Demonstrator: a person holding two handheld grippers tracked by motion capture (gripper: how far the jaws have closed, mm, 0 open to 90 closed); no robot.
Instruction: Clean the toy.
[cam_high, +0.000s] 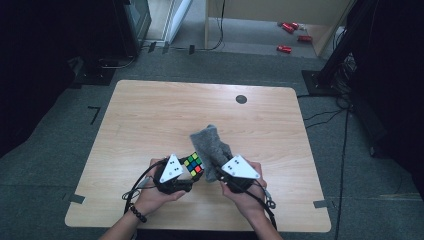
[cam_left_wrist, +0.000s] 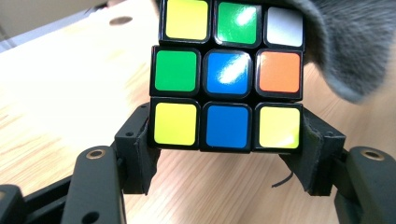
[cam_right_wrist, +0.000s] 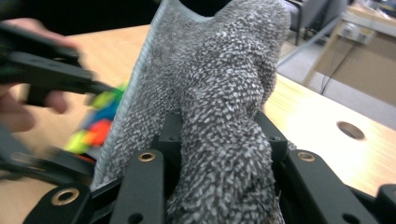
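From above, one puzzle cube (cam_high: 193, 165) hangs over the table (cam_high: 150, 115) at six o'clock, clamped in my left tongs (cam_high: 186, 176). One grey cloth (cam_high: 211, 145) rises toward twelve from my right tongs (cam_high: 218, 172), touching the cube's right side.

Along my left tongs (cam_left_wrist: 225, 140), the jaws press the cube (cam_left_wrist: 227, 74) at its bottom row, at nine and three o'clock. It looks stiff, light and glossy, so I judge flat sides the safest hold. The cloth (cam_left_wrist: 355, 46) droops at two o'clock.

Along my right tongs (cam_right_wrist: 219, 154), the jaws pinch the cloth (cam_right_wrist: 219, 93), soft and limp, best gripped bunched. The cube (cam_right_wrist: 98, 123) blurs at nine o'clock.
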